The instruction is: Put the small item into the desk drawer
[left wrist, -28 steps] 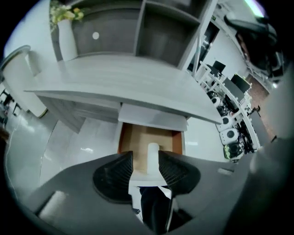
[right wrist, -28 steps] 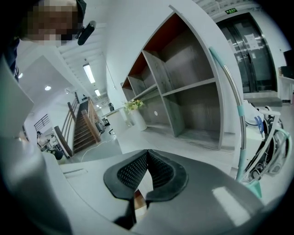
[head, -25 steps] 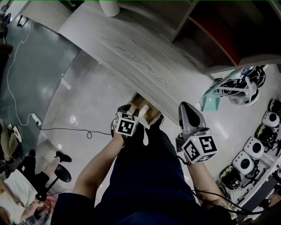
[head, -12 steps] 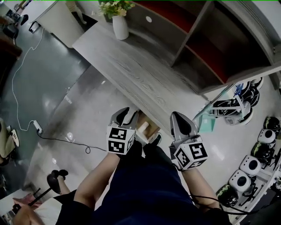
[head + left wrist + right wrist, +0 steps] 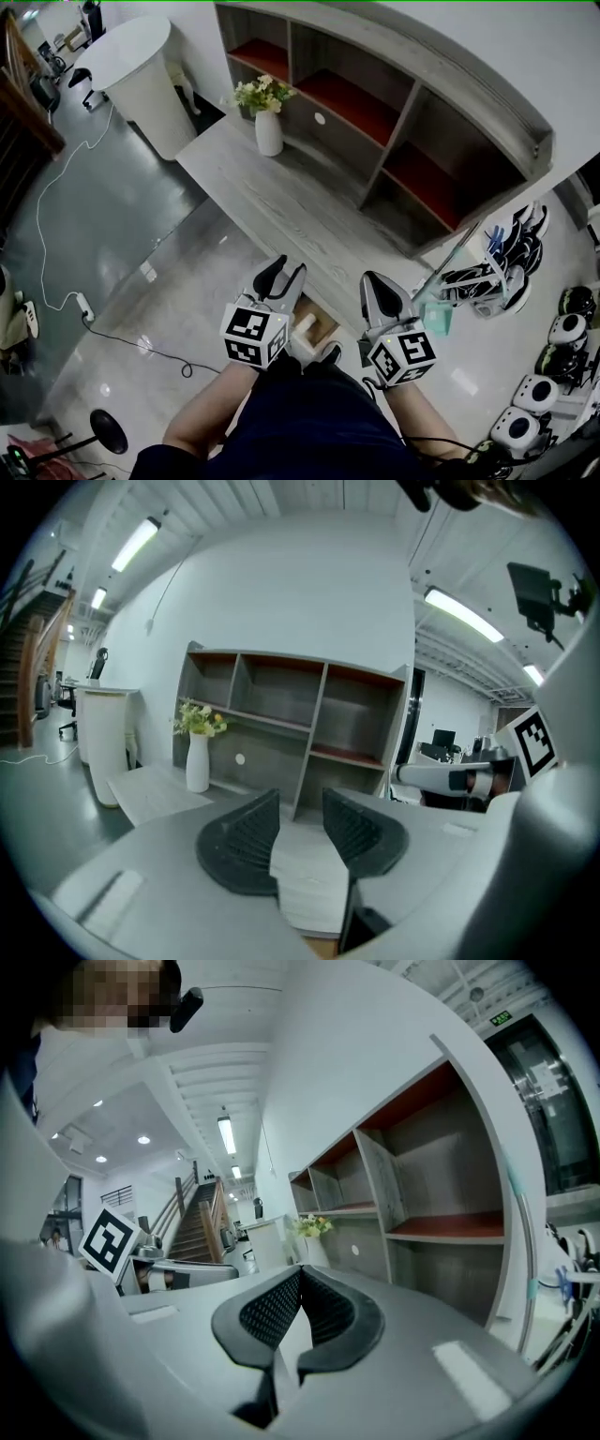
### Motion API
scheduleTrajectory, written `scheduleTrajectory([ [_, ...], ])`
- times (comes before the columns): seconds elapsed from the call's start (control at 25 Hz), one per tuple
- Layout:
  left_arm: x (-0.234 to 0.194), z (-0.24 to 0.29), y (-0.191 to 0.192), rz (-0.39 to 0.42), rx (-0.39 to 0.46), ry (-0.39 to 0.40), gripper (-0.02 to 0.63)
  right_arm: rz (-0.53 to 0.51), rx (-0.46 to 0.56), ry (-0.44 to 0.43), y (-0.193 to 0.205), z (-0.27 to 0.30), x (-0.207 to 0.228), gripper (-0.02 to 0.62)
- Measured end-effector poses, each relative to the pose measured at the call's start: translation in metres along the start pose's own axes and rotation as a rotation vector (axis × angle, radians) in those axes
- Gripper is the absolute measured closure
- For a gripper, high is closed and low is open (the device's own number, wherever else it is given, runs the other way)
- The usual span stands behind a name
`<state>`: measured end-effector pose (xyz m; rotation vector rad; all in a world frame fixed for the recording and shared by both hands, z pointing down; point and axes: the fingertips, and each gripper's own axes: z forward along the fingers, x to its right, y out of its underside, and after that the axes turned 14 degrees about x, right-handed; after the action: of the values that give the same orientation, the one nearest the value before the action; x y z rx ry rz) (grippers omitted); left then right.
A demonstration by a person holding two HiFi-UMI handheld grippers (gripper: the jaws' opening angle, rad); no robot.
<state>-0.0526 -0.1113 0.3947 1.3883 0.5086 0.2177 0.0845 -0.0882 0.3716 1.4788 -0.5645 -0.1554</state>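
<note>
The left hand-held gripper is held over the near edge of the desk. Its jaws stand a narrow gap apart, and only the desk top shows between them in the left gripper view. The right hand-held gripper is held just beside it, with its jaw tips pressed together and nothing gripped. The drawer stands open below the desk edge, between the two grippers. Only a small part of its wooden inside is visible; the rest is covered by the grippers and the person's body. The small item, pale in colour, lies inside the drawer, and its shape is hard to make out. A vase with flowers stands at the far end of the desk, beside the shelf unit.
</note>
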Motion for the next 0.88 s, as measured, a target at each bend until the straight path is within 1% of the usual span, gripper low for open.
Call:
scheduleTrajectory([
  [0.12, 0.012, 0.001, -0.034, 0.021, 0.080, 0.034, 0.459, -0.019, 0.031, -0.020, -0.021, 0.004, -0.008, 0.589],
  [0.24, 0.027, -0.003, -0.064, 0.066, 0.156, 0.076, 0.459, -0.030, 0.077, -0.027, -0.038, 0.004, -0.013, 0.589],
  [0.36, 0.040, -0.008, -0.086, 0.110, 0.212, 0.120, 0.459, -0.052, 0.104, -0.039, -0.051, 0.004, -0.021, 0.589],
  [0.48, 0.047, -0.013, -0.101, 0.133, 0.254, 0.146, 0.459, -0.072, 0.131, -0.048, -0.062, 0.004, -0.027, 0.589],
  [0.68, 0.048, -0.020, -0.115, 0.153, 0.291, 0.151, 0.460, -0.129, 0.191, -0.065, -0.081, 0.001, -0.038, 0.589],
  [0.8, 0.035, -0.020, -0.120, 0.200, 0.287, 0.124, 0.460, -0.171, 0.203, -0.079, -0.090, 0.003, -0.043, 0.589],
  [0.88, 0.024, -0.020, -0.125, 0.211, 0.296, 0.099, 0.460, -0.198, 0.201, -0.077, -0.095, 0.003, -0.042, 0.589],
])
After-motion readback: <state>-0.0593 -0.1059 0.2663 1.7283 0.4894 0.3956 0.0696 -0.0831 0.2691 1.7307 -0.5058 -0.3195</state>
